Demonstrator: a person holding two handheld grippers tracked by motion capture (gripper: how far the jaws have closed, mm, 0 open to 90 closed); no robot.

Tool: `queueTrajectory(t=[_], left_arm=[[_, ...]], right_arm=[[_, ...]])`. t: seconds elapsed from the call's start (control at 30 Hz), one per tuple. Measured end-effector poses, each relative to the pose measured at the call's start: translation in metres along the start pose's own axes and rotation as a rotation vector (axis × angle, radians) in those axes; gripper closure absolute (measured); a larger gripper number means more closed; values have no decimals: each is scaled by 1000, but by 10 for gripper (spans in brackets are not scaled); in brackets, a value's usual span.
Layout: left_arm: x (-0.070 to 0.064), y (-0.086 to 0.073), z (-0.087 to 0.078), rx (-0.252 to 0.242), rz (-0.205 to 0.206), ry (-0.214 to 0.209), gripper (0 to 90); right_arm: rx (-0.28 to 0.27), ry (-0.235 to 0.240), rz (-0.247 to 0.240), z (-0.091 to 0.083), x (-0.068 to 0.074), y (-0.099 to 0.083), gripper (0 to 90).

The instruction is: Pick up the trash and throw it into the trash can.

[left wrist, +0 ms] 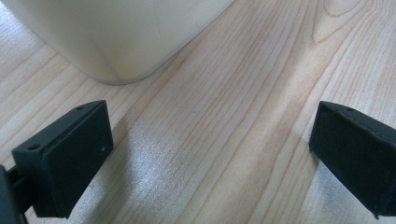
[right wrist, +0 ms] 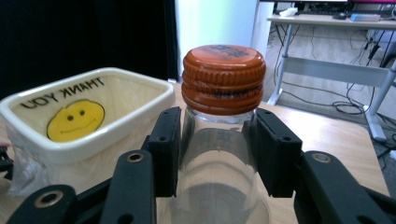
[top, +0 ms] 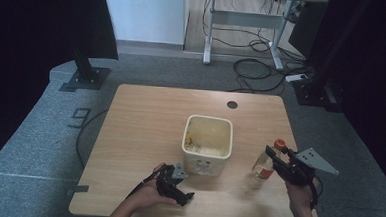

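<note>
A clear bottle (top: 262, 167) with an orange cap (right wrist: 223, 77) is at the right of the wooden table (top: 144, 131), its top leaning to the right. My right gripper (right wrist: 217, 149) is shut on the bottle just below the cap, one pad on each side of the neck. A cream square bin (top: 207, 143) sits mid-table with pale yellowish bits inside; in the right gripper view its side (right wrist: 74, 119) bears a yellow smiley and "THANK YOU". My left gripper (left wrist: 212, 135) is open over bare wood, just in front of the bin's corner (left wrist: 116, 42), with nothing between its jaws.
A round cable hole (top: 232, 104) lies near the table's far edge. Beyond the table are grey carpet, a stand base (top: 86, 77) at the left, and a desk (top: 245, 21) with cables on the floor.
</note>
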State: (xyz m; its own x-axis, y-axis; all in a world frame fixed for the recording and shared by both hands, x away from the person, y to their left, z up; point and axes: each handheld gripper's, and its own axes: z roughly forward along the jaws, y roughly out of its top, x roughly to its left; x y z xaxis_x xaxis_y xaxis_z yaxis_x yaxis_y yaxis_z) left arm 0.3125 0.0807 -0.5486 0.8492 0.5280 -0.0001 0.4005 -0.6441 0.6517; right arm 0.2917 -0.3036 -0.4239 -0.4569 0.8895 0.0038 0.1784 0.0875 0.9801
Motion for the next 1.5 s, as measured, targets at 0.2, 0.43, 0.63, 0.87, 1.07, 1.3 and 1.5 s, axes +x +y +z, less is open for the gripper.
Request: queueTrajectory(t=[0.2, 0.43, 0.63, 0.87, 1.07, 1.3, 1.5], left_arm=[[0, 0, 0, 1, 0, -1, 0], [0, 0, 0, 1, 0, -1, 0], [0, 0, 0, 2, 0, -1, 0], [0, 0, 0, 2, 2, -5, 0], [0, 0, 0, 3, 4, -5, 0], [0, 0, 0, 2, 3, -6, 0], [0, 0, 0, 2, 3, -5, 0]], right_arm=[[-35, 15, -6, -8, 3, 10, 555], [-73, 20, -12, -16, 7, 21, 555], [-86, 18, -7, -17, 9, 28, 556], [-72, 1, -15, -12, 19, 45, 556], [-84, 2, -14, -10, 27, 61, 557], [-115, 10, -33, -11, 38, 87, 557], [-130, 3, -21, -9, 46, 103, 557]])
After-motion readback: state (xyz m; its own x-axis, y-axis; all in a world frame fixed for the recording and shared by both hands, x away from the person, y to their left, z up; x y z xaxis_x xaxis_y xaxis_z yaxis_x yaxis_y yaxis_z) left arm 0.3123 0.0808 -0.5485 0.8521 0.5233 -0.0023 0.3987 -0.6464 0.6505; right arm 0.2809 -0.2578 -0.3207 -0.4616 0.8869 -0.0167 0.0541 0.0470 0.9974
